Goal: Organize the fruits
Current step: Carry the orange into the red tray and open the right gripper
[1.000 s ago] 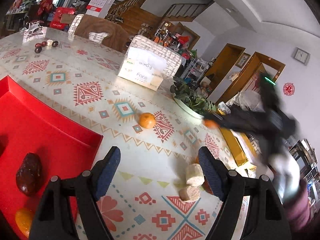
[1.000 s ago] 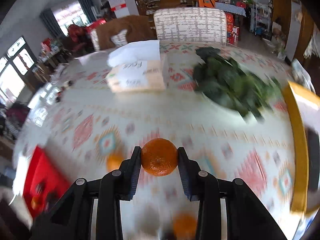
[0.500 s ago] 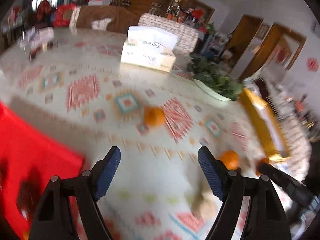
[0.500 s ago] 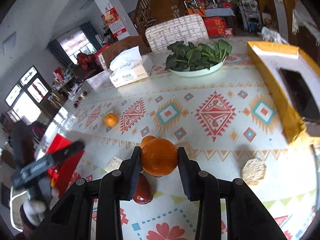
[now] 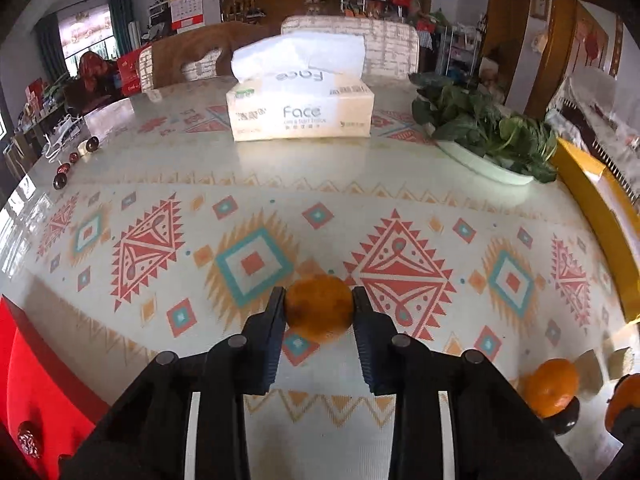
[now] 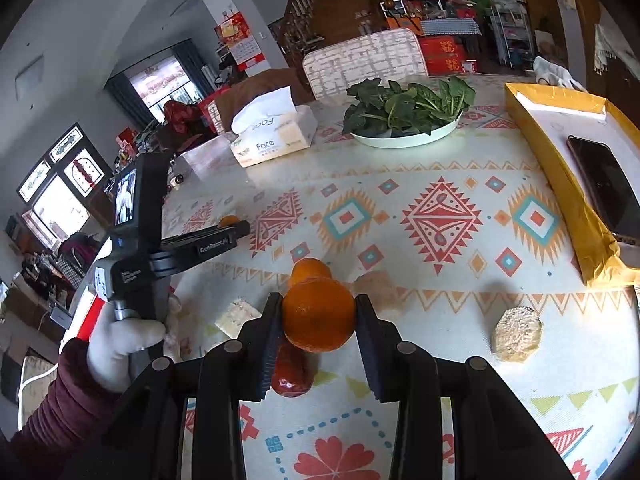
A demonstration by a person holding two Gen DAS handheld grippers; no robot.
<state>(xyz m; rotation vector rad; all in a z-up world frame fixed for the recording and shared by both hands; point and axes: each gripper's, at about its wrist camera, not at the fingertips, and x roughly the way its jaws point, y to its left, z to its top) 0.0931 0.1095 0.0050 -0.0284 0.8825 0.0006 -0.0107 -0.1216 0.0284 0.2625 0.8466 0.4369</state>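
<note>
Two oranges clamped: one by left gripper, one by right gripper; third orange left on table.

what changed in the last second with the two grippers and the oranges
The left gripper, open and empty a second ago, moved forward to the lone orange on the table and closed on it. The right gripper swung round toward the yellow tray. Unchanged: it keeps its own orange clamped; the tissue box and plate of greens stay put.

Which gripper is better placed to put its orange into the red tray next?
Probably the left gripper: it grips an orange, and the red tray lies close at its left.
</note>
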